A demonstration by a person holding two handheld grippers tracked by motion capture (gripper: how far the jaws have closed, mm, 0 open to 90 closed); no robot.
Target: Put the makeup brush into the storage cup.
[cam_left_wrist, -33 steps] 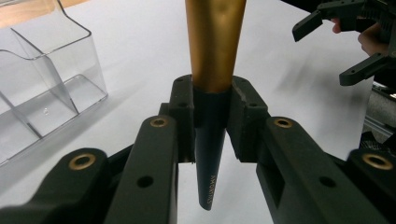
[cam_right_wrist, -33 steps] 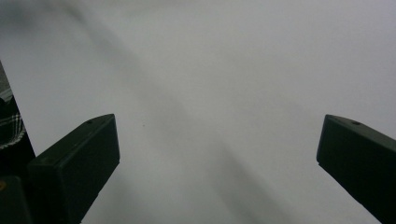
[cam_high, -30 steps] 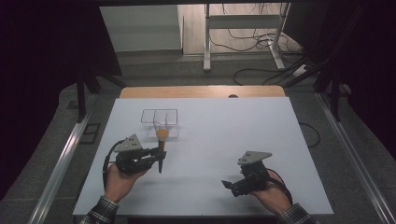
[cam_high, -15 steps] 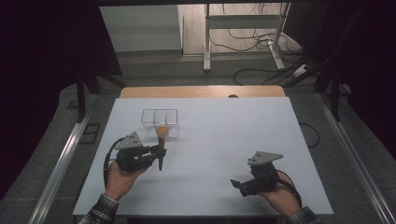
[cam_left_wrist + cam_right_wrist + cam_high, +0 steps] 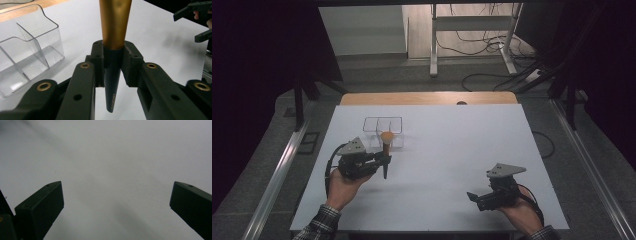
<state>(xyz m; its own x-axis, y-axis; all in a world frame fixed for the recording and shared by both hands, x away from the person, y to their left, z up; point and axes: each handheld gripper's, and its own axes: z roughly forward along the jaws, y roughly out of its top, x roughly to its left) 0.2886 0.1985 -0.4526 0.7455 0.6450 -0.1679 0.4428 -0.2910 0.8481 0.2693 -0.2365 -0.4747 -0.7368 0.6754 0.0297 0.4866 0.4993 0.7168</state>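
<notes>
Orange-and-black tapered brush handle point(image 5: 113, 50) stands upright, clamped in the left gripper point(image 5: 382, 161), just beside the clear plastic divided organizer point(image 5: 383, 131); right gripper point(image 5: 116, 202) gapes empty.

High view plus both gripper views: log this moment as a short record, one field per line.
surface: white table
left gripper: shut on the brush handle, orange above, black tip below, held upright
clear organizer: divided compartments, just beyond the brush, nothing visible inside
right gripper: jaws wide apart, nothing between them, over bare table at the near right
contact between grippers: none, they are well apart
</notes>
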